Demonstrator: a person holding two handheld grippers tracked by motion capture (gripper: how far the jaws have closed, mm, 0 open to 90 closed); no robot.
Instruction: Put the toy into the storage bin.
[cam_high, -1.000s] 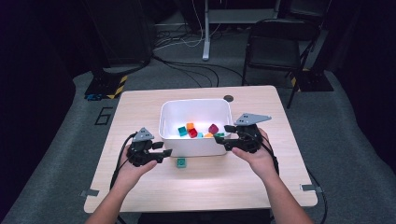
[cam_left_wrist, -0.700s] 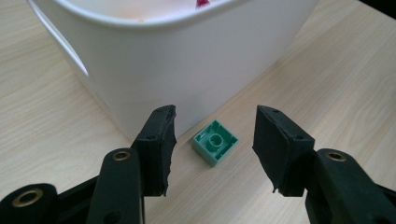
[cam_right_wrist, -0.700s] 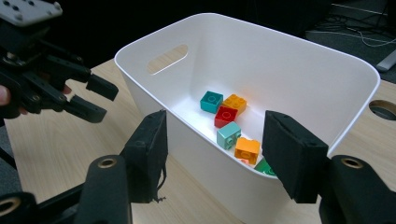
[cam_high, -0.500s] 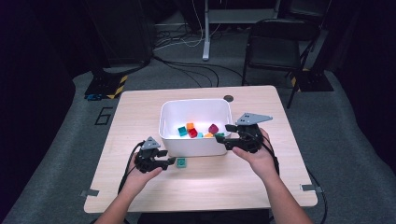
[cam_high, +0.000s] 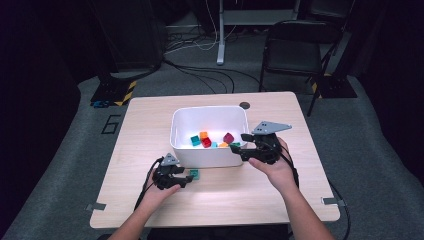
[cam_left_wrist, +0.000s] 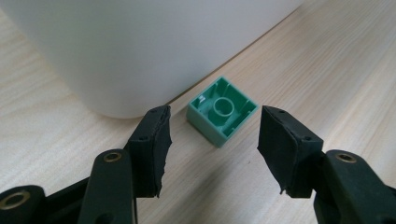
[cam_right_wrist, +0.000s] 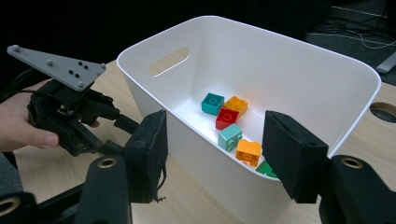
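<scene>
Closest in, the left gripper (cam_high: 189, 178) is sitting low on the table (cam_high: 150, 120) with its jaws spread, and they've just been opening; the green brick (cam_left_wrist: 222, 110) is lying upside down on the wood between the pads, hollow side up, with neither pad touching it. In the high view that brick (cam_high: 194, 174) is sitting just in front of the white bin (cam_high: 210, 113), right by its near wall, so the wall is crowding the far side of the brick. Over on the other side the right gripper (cam_high: 238, 148) is hanging at the bin's near right corner with its jaws also spread, straddling the rim (cam_right_wrist: 299, 184) without pinching it as far as I can tell. Inside the bin there's a loose pile of bricks: teal (cam_right_wrist: 212, 103), orange (cam_right_wrist: 236, 105), red (cam_right_wrist: 227, 118), a pale green one (cam_right_wrist: 230, 136) and more. The table is light wood with a round hole (cam_high: 244, 105) past the bin. Further back it's a dark room with grey carpet, cables on the floor and a black folding chair (cam_high: 295, 50). Both forearms are coming in from the near edge, hands wrapped around the gripper bodies.
</scene>
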